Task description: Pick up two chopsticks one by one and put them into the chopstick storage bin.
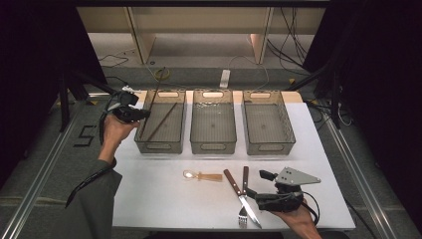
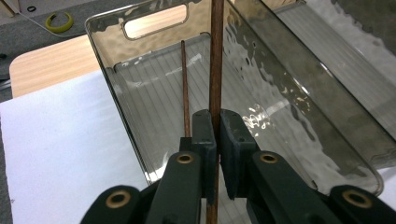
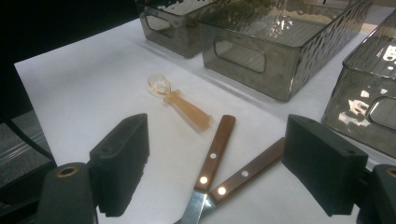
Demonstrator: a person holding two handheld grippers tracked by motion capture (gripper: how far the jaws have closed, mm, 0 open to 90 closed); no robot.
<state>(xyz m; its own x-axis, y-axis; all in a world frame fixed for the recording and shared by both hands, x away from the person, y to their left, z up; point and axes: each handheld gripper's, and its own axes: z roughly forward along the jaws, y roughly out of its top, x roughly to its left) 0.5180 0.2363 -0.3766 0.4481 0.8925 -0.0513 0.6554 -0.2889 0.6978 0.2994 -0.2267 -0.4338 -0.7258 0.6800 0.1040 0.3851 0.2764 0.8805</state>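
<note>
From above, the left gripper [image 1: 142, 114] pinches a brown stick [image 1: 155, 88] over the left bin [image 1: 161, 146] (another stick [image 1: 161, 121] lies inside). Its own view shows the jaws pressed on it. The right gripper [image 3: 233, 172] is spread wide above a knife [image 3: 212, 163] and fork [image 3: 245, 175].

Premises: a lab or recording studio set up for handling trials, not a home kitchen. I work at a table [image 1: 149, 199] covered with a plain white sheet, its bare wood showing at the far edge. Black curtains [image 1: 40, 59] close off both sides. Loose cables [image 1: 288, 45] trail over the grey floor beyond the table, with a white power strip [image 1: 225, 78] and a roll of yellow tape [image 1: 161, 74] lying there. A number is marked in black tape on the floor [image 1: 85, 135] at my left. Metal rails [image 1: 45, 164] flank the table. Plain wooden furniture legs [image 1: 142, 42] stand at the back
</note>
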